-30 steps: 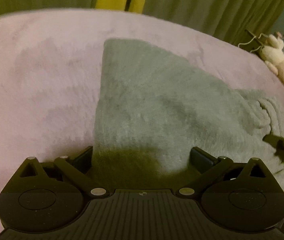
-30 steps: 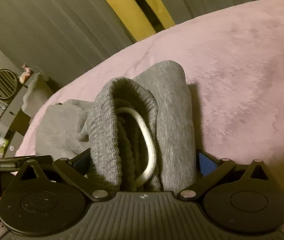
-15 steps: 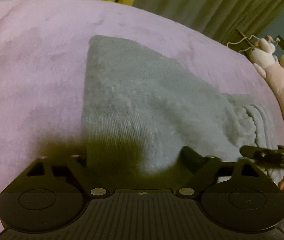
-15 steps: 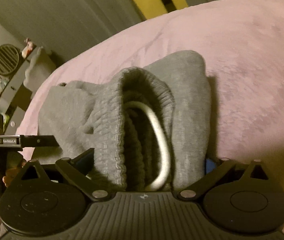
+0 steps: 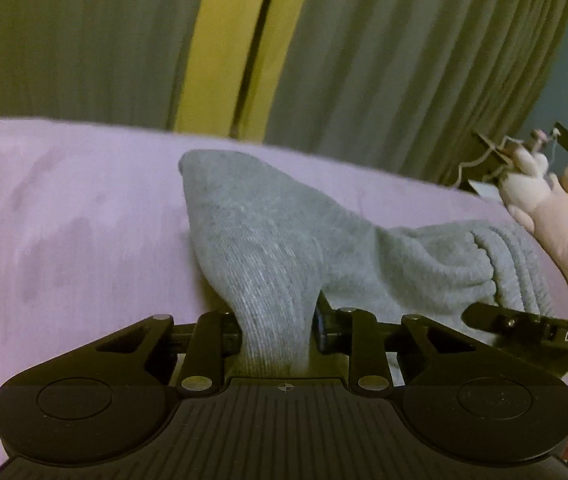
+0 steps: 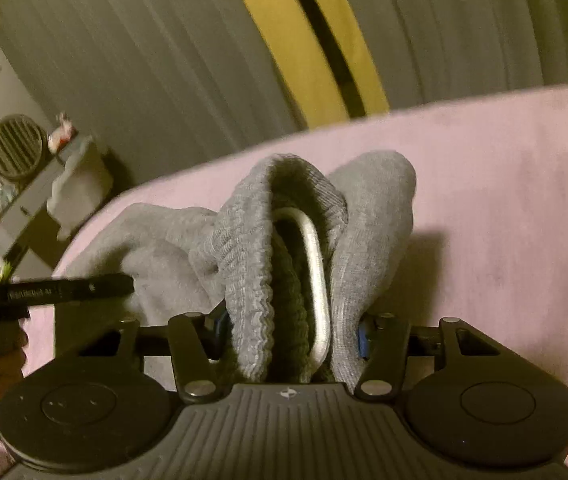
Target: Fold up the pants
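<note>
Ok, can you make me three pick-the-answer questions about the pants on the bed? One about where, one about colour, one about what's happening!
1. Where do the pants lie?
A. on a pink blanket
B. on a wooden floor
C. in a basket

2. What colour are the pants?
A. red
B. grey
C. blue

3. What is the left tool doing?
A. hanging far above the pants
B. closing on a pinch of the pants
C. holding a toy

Answers: 1 A, the pink blanket spreads under them. 2 B, the knit cloth is grey in both views. 3 B, grey cloth sits pinched between its fingers.
</note>
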{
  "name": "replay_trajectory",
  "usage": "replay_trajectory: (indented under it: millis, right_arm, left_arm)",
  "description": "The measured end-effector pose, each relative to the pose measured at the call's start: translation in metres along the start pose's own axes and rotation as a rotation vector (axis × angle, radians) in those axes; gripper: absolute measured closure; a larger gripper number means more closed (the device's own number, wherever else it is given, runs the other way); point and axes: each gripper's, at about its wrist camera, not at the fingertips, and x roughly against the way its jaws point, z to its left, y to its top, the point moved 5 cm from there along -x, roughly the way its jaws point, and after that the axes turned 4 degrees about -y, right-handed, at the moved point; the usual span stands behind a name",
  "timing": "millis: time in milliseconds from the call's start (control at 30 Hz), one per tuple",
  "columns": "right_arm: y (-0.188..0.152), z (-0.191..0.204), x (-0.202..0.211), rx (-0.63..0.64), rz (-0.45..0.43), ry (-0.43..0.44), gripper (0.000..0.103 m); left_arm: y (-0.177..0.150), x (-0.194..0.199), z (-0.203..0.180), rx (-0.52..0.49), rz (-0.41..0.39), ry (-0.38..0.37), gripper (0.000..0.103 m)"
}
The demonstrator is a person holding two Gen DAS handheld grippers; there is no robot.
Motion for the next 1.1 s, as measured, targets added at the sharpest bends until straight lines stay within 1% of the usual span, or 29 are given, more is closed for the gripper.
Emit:
replay_trajectory:
  millis: [100, 133, 167, 200, 233, 267, 300, 333, 367, 400, 433, 467, 500, 533, 567, 600, 633, 667, 700, 733, 767, 800, 833, 867, 900, 933, 967, 1067, 1100]
  right_arm:
    - [0.026, -0.003, -0.014, -0.032, -0.035, -0.01, 0.049]
    - [0.032, -0.006, -0.02, -0.034, -0.041, -0.015, 0.048]
    - [0.037, -0.01, -0.027, -0.038, -0.044, -0.026, 0.048]
    - [0.041, -0.014, -0.035, -0.042, -0.048, -0.039, 0.046]
    - [0.043, -0.021, -0.045, -0.044, -0.044, -0.056, 0.039]
    - [0.043, -0.028, -0.055, -0.044, -0.024, -0.087, 0.027]
    - [0.043, -0.035, -0.063, -0.039, -0.002, -0.144, 0.022]
    - [0.042, -0.044, -0.066, -0.031, 0.014, -0.224, 0.02]
    - [0.042, -0.053, -0.062, -0.038, 0.011, -0.285, 0.012]
    - [0.041, -0.058, -0.054, -0.067, 0.001, -0.283, 0.01]
    - [0.039, -0.06, -0.041, -0.117, -0.031, -0.238, 0.01]
    - [0.038, -0.057, -0.027, -0.145, -0.076, -0.226, 0.01]
    - [0.038, -0.05, -0.016, -0.14, -0.111, -0.231, 0.01]
    - [0.039, -0.04, -0.005, -0.134, -0.155, -0.211, 0.01]
    - [0.039, -0.031, 0.008, -0.142, -0.206, -0.127, 0.01]
    - [0.036, -0.023, 0.015, -0.176, -0.229, -0.016, 0.01]
    - [0.03, -0.012, 0.015, -0.224, -0.218, 0.075, 0.011]
    - [0.026, -0.007, 0.011, -0.261, -0.192, 0.153, 0.021]
    - [0.019, -0.004, 0.005, -0.288, -0.16, 0.198, 0.03]
    - [0.01, -0.004, -0.005, -0.306, -0.111, 0.183, 0.045]
    - [0.002, -0.009, -0.014, -0.311, -0.069, 0.139, 0.052]
    - [-0.007, -0.019, -0.025, -0.303, -0.026, 0.076, 0.063]
    - [-0.015, -0.025, -0.031, -0.294, -0.006, 0.036, 0.097]
    - [-0.022, -0.035, -0.037, -0.282, 0.019, -0.012, 0.103]
    - [-0.026, -0.04, -0.038, -0.285, 0.026, 0.007, 0.103]
    - [-0.028, -0.044, -0.036, -0.299, 0.015, 0.036, 0.103]
    - [-0.027, -0.045, -0.035, -0.29, 0.016, 0.033, 0.103]
    - [-0.027, -0.037, -0.03, -0.202, 0.019, -0.015, 0.103]
    - [-0.026, -0.033, -0.037, -0.181, 0.02, -0.022, 0.103]
  left_arm:
    - [0.015, -0.018, 0.002, 0.013, -0.019, 0.014, 0.075]
    - [0.014, -0.022, 0.008, 0.017, -0.015, 0.027, 0.072]
    - [0.012, -0.032, 0.012, 0.019, 0.002, 0.049, 0.061]
    - [0.009, -0.04, 0.019, 0.019, 0.027, 0.094, 0.054]
    - [0.004, -0.047, 0.028, 0.016, 0.059, 0.165, 0.037]
    - [-0.002, -0.052, 0.038, 0.011, 0.092, 0.265, 0.03]
    - [-0.005, -0.05, 0.043, -0.009, 0.093, 0.325, 0.026]
    - [-0.008, -0.043, 0.046, -0.035, 0.07, 0.338, 0.015]
    - [-0.011, -0.031, 0.049, -0.044, 0.026, 0.366, 0.014]
    - [-0.011, -0.022, 0.047, -0.047, -0.007, 0.4, 0.014]
    - [-0.011, -0.014, 0.044, -0.05, -0.033, 0.428, 0.014]
    - [-0.011, -0.005, 0.04, -0.043, -0.062, 0.419, 0.014]
    - [-0.011, 0.0, 0.033, -0.032, -0.079, 0.377, 0.013]
    - [-0.013, 0.003, 0.027, -0.018, -0.083, 0.325, 0.011]
    - [-0.016, 0.003, 0.019, -0.007, -0.077, 0.276, 0.009]
    - [-0.019, 0.0, 0.008, -0.004, -0.062, 0.228, 0.008]
    - [-0.023, -0.006, 0.0, -0.004, -0.04, 0.195, 0.008]
    - [-0.032, -0.013, -0.003, -0.002, -0.003, 0.183, 0.008]
    - [-0.037, -0.022, -0.002, 0.002, 0.036, 0.185, 0.008]
    - [-0.047, -0.033, 0.001, -0.008, 0.086, 0.216, 0.008]
    - [-0.055, -0.041, 0.006, -0.03, 0.126, 0.258, 0.006]
    - [-0.062, -0.046, 0.012, -0.035, 0.148, 0.285, 0.004]
    - [-0.066, -0.045, 0.017, -0.002, 0.127, 0.262, 0.004]
    - [-0.067, -0.044, 0.023, 0.05, 0.126, 0.236, 0.004]
    - [-0.067, -0.042, 0.028, 0.091, 0.134, 0.227, 0.004]
    - [-0.066, -0.04, 0.032, 0.123, 0.139, 0.221, 0.004]
    - [-0.063, -0.039, 0.033, 0.138, 0.136, 0.224, 0.004]
    - [-0.062, -0.033, 0.03, 0.1, 0.139, 0.241, 0.004]
    - [-0.062, -0.028, 0.033, 0.095, 0.138, 0.25, 0.004]
